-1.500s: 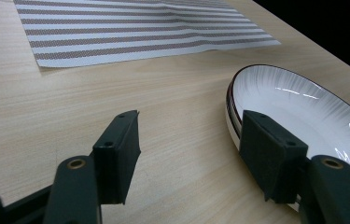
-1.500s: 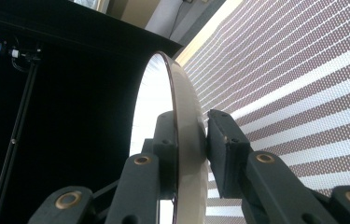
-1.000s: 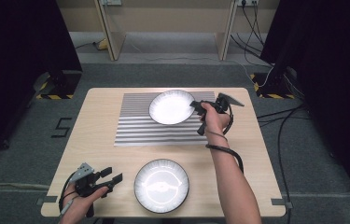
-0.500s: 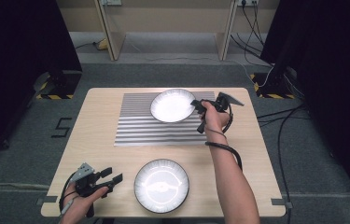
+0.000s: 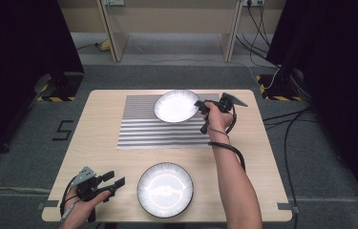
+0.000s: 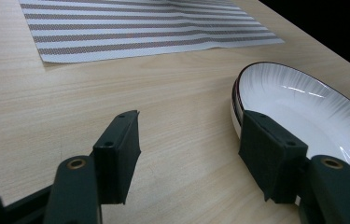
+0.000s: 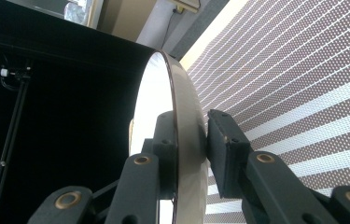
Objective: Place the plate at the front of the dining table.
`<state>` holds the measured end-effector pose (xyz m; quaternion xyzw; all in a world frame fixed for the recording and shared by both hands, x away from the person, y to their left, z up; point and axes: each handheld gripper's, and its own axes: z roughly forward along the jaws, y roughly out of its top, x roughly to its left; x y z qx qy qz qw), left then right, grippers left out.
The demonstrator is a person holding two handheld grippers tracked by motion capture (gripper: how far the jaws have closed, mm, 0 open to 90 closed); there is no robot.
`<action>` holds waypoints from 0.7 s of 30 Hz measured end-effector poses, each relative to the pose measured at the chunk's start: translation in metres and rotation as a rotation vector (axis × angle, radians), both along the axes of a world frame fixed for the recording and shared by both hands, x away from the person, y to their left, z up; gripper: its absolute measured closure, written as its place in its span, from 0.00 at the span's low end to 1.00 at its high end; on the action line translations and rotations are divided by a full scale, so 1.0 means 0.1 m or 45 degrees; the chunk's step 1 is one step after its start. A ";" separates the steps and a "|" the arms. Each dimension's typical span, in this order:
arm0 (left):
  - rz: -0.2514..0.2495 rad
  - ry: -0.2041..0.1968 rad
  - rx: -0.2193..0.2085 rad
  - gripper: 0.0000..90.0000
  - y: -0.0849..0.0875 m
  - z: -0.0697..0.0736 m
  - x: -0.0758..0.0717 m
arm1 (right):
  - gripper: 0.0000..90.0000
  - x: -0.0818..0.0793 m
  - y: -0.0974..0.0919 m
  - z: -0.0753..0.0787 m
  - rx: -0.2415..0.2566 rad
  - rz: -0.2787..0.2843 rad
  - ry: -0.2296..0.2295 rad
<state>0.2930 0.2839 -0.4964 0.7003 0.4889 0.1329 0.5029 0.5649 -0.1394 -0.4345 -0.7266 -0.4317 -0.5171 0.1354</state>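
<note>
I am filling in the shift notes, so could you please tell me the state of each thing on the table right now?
White ribbed bowl at the far side: rim gripped by the right claw, above the mat.
White ribbed bowl with dark rim, near edge: upright on the wood, untouched.
Grey striped placemat: lying flat.
Left claw: open, beside the near bowl.

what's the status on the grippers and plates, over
Right gripper clamped on rim of far plate, over striped mat. Left gripper open, beside near plate, not gripping. Nothing in the way.

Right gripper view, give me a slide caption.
Right gripper clamps the rim of a white plate above the striped placemat.
</note>
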 end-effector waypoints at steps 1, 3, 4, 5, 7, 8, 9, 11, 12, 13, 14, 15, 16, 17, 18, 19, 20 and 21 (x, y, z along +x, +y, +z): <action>-0.001 0.001 -0.003 0.42 0.00 0.00 0.00 | 0.82 0.00 0.00 -0.01 0.000 -0.003 0.002; -0.001 0.001 -0.001 0.42 0.00 0.00 0.00 | 0.82 0.02 0.00 -0.02 -0.007 -0.007 0.004; -0.001 0.002 -0.002 0.42 0.01 0.00 0.00 | 0.82 0.02 0.00 -0.03 -0.006 -0.010 0.007; -0.001 0.002 -0.002 0.42 0.01 0.00 0.00 | 0.82 0.02 0.00 -0.03 -0.006 -0.010 0.007; -0.001 0.002 -0.001 0.42 0.01 -0.01 0.01 | 0.82 0.04 -0.01 -0.05 -0.002 -0.016 0.015; -0.002 0.002 -0.001 0.42 0.01 -0.01 0.01 | 0.82 0.05 -0.01 -0.05 0.001 -0.019 0.017; -0.002 0.002 -0.002 0.42 0.01 -0.01 0.01 | 0.82 0.05 -0.01 -0.06 0.001 -0.023 0.019; -0.004 0.002 0.000 0.42 0.01 -0.01 0.01 | 0.82 0.07 0.00 -0.08 -0.002 -0.023 0.020; -0.003 0.001 -0.001 0.42 0.01 -0.01 0.01 | 0.82 0.08 0.00 -0.09 -0.002 -0.025 0.028; -0.002 0.000 0.000 0.42 0.01 -0.01 0.00 | 0.82 0.09 0.01 -0.09 -0.005 -0.025 0.030; -0.002 0.000 0.000 0.42 0.01 -0.01 0.00 | 0.82 0.09 0.01 -0.10 -0.008 -0.026 0.030; 0.001 0.002 -0.001 0.42 0.01 -0.01 0.01 | 0.82 0.10 0.02 -0.11 -0.012 -0.026 0.035; 0.002 0.003 0.001 0.42 0.01 -0.01 0.01 | 0.82 0.10 0.03 -0.13 -0.011 -0.030 0.038; 0.002 0.003 0.001 0.42 0.01 -0.01 0.01 | 0.82 0.10 0.03 -0.13 -0.011 -0.030 0.038; 0.002 0.004 0.000 0.42 0.01 -0.01 0.01 | 0.81 0.12 0.04 -0.16 -0.011 -0.033 0.045; 0.002 0.004 0.000 0.42 0.01 -0.01 0.01 | 0.81 0.12 0.05 -0.17 -0.012 -0.035 0.046; 0.002 0.004 -0.001 0.42 0.01 -0.01 0.01 | 0.81 0.13 0.05 -0.19 -0.014 -0.034 0.051; 0.002 0.004 -0.001 0.42 0.01 -0.01 0.01 | 0.82 0.14 0.06 -0.20 -0.014 -0.035 0.055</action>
